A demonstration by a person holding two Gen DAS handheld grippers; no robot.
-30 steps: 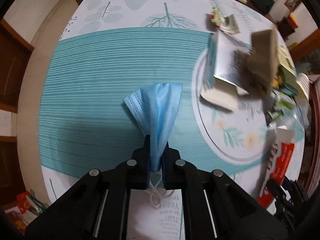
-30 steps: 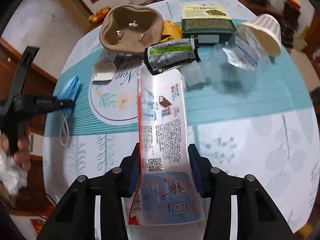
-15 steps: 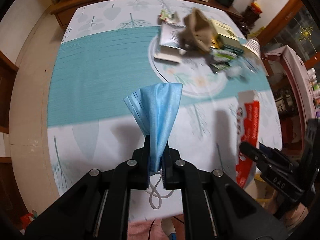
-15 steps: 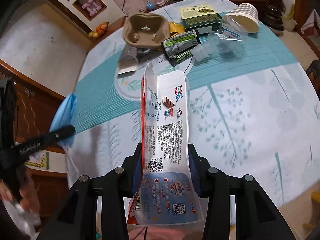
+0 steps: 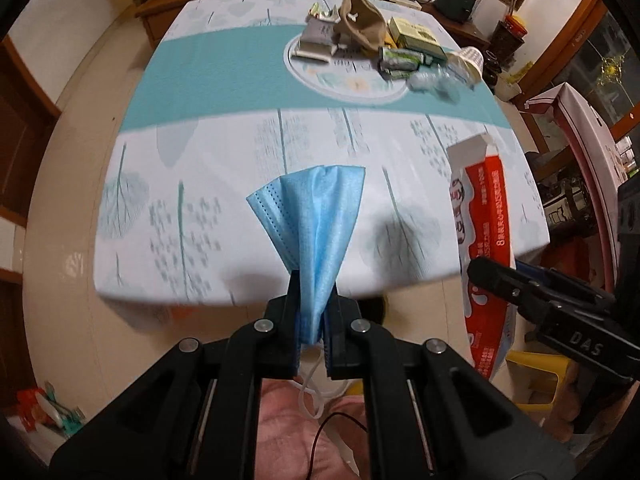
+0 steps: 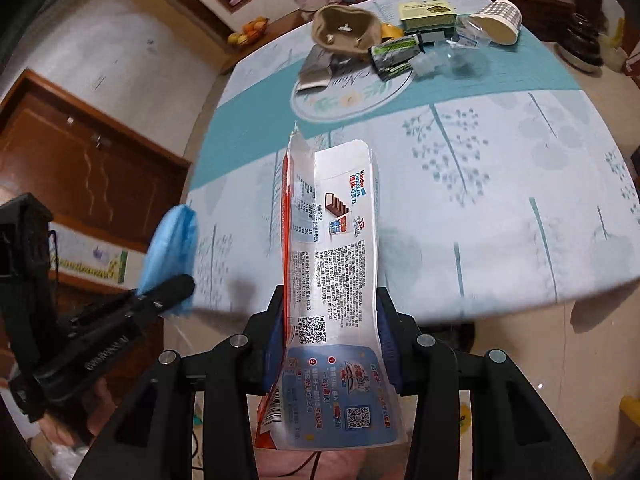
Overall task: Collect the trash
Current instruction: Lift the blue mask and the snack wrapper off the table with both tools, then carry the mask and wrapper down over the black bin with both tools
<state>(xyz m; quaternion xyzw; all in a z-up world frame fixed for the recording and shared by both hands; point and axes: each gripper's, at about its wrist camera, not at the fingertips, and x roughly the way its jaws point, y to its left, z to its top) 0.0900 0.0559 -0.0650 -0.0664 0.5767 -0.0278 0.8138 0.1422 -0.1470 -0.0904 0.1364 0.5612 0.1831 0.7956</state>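
My left claw [image 5: 315,312] is clamped on the blue face mask [image 5: 316,220], which stands up in a fan from the fingers, in the air in front of the near edge of the surface [image 5: 224,152], with its white ear loop [image 5: 310,390] hanging under the claw. My right claw [image 6: 330,344] is clamped on the flattened Kinder chocolate box [image 6: 334,264], also held off the surface near the same edge. I see more trash far away on the surface: a brown pulp tray [image 6: 346,30], a green box [image 6: 428,14], a paper cup [image 6: 498,22] lying on its side and a green wrapper [image 6: 394,56], all close together.
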